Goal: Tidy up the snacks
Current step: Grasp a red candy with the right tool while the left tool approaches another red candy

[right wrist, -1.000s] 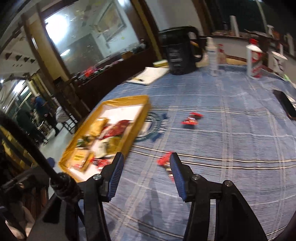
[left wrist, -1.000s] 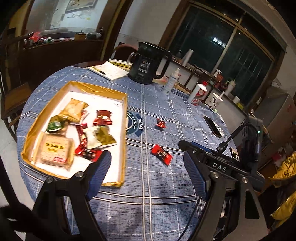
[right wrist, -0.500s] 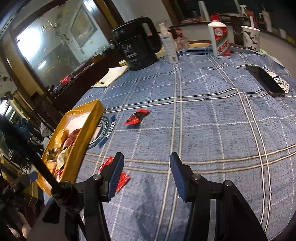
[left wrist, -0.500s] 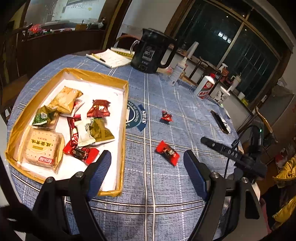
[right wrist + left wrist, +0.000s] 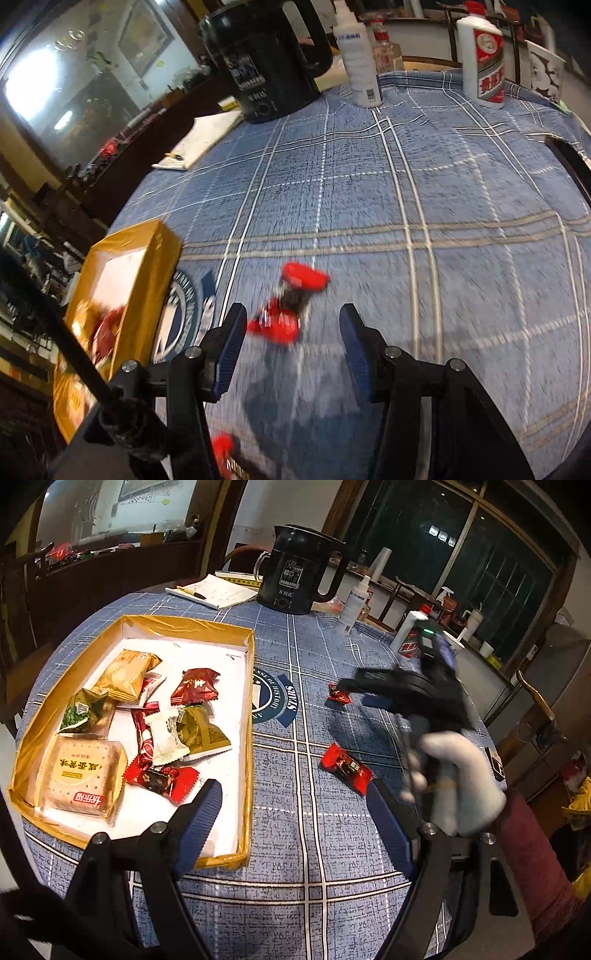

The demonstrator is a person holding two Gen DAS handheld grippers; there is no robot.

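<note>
A gold-rimmed tray [image 5: 249, 716] on the blue checked tablecloth holds several snack packets, among them a biscuit pack [image 5: 79, 775]. Two red candies lie loose on the cloth: a far one [image 5: 339, 696] and a near one [image 5: 346, 768]. My left gripper [image 5: 295, 816] is open and empty, low over the tray's near right corner. My right gripper [image 5: 291, 338] is open, its blue pads on either side of the far red candy [image 5: 291, 306] without touching it; it shows blurred in the left wrist view [image 5: 373, 690]. The tray also shows in the right wrist view [image 5: 147, 273].
A black kettle [image 5: 299, 576], a notepad with pen [image 5: 214, 592], a white spray bottle [image 5: 354, 605] and a red-and-white bottle [image 5: 485, 74] stand at the table's far side. A dark phone [image 5: 569, 162] lies at the right edge.
My right gripper has swung forward and down over the cloth to the far red candy, which now lies between its fingers. My left gripper has shifted slightly closer to the tray.
</note>
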